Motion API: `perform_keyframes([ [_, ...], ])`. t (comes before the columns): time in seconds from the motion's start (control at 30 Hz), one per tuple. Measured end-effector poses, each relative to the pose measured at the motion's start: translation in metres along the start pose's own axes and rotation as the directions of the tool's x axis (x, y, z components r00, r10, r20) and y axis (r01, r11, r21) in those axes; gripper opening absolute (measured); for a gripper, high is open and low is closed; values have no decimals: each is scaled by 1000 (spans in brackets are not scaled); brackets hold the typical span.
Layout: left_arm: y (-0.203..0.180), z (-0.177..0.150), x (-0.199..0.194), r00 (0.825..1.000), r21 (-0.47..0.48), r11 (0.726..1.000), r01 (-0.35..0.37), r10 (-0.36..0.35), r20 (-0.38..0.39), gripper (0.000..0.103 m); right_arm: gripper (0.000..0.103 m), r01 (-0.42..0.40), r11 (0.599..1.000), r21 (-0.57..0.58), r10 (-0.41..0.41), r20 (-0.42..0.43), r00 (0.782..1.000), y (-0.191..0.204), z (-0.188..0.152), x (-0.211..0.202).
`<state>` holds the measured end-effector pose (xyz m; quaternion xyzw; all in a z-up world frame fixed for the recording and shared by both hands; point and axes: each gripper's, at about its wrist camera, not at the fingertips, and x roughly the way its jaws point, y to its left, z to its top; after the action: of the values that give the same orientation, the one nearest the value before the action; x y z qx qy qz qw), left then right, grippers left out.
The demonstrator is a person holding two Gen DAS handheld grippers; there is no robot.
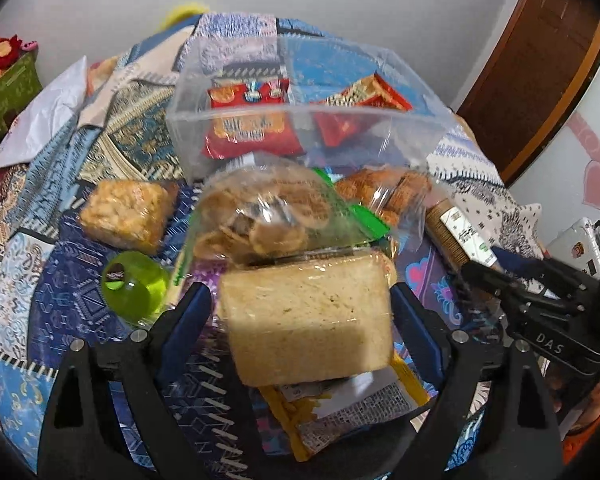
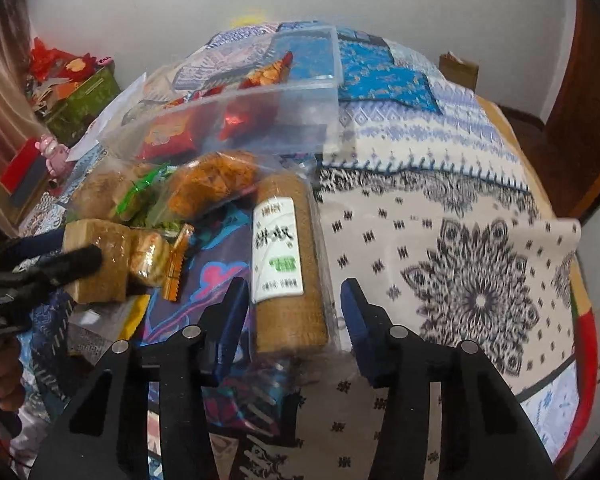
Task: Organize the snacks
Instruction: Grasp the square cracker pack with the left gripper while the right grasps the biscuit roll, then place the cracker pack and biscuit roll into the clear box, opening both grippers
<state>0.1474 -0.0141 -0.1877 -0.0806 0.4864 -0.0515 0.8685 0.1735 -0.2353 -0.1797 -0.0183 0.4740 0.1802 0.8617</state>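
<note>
Item: yellow flat packet (image 1: pixel 339 412), under my left jaws; the wrapped block (image 1: pixel 307 320) I grip covers its upper half, print too small to read.
Item: clear bin (image 1: pixel 236 120), beyond the left jaws; its near wall smears the red packets (image 1: pixel 248 128) inside, their labels illegible.
Item: bag of round crisps (image 1: pixel 256 216), just past the block, glare hiding part of the contents.
Item: cracker sleeve (image 2: pixel 288 256), between my right jaws; its label is blurred and its near end is lost among the blur.
Item: right gripper (image 1: pixel 511 292), cut off at the frame's right edge.

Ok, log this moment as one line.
left: shut on cake block, lifted | right: open, straddling biscuit roll | bin: red packets inside | block not yet binned
</note>
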Motion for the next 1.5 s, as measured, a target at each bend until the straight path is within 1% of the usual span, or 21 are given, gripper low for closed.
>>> perform_keyframes([
  [0.07, -1, 0, 7, 1000, -4, 1000, -5, 5, -17, 90, 45, 14, 999, -31, -14, 5, 1000, 6, 5, 4],
  [0.17, -4, 0, 8, 1000, 14, 1000, -27, 27, -3, 90, 45, 9, 999, -50, -9, -10, 1000, 10, 13, 15],
  [0.2, -4, 0, 8, 1000, 11, 1000, -29, 29, 1, 89, 45, 15, 998, -56, -16, -18, 1000, 12, 15, 20],
  [0.23, -4, 0, 9, 1000, 10, 999, -30, 30, 7, 85, 45, 17, 998, -61, -18, -28, 999, 12, 16, 26],
  [0.3, -4, 0, 7, 1000, 15, 999, -28, 28, 14, 83, 44, 13, 998, -59, -16, -48, 999, 12, 17, 33],
  [0.33, -4, -1, 7, 999, 14, 1000, -28, 28, 18, 83, 38, 12, 998, -57, -14, -45, 999, 12, 17, 34],
  [0.37, -3, -1, 6, 999, 14, 1000, -28, 27, 21, 82, 34, 13, 998, -56, -15, -38, 999, 12, 16, 33],
  [0.5, -3, -3, 2, 999, 15, 999, -31, 30, 29, 82, 34, -14, 1000, -22, 13, -33, 999, 7, 11, 26],
  [0.67, -2, -4, -10, 998, 11, 999, -33, 33, 51, 81, 34, 0, 1000, -7, 0, -14, 1000, 4, 3, 12],
  [0.8, 0, -2, -24, 996, 4, 999, -37, 37, 83, 81, 34, 13, 1000, 11, -13, 17, 1000, 0, 1, -4],
  [0.9, 2, 0, -36, 994, -7, 999, -36, 36, 105, 81, 34, 3, 1000, 26, -4, 47, 999, -4, 3, -16],
  [1.17, 5, 19, -64, 982, -16, 999, -39, 41, 186, 81, 34, -20, 1000, 19, 17, 145, 989, 2, 25, -46],
  [1.33, 7, 36, -73, 973, -19, 999, -37, 41, 229, 81, 34, -31, 1000, -1, 31, 184, 982, 11, 45, -49],
  [1.5, 10, 61, -73, 965, -23, 999, -34, 38, 261, 81, 34, -43, 999, -13, 45, 208, 977, 17, 67, -42],
])
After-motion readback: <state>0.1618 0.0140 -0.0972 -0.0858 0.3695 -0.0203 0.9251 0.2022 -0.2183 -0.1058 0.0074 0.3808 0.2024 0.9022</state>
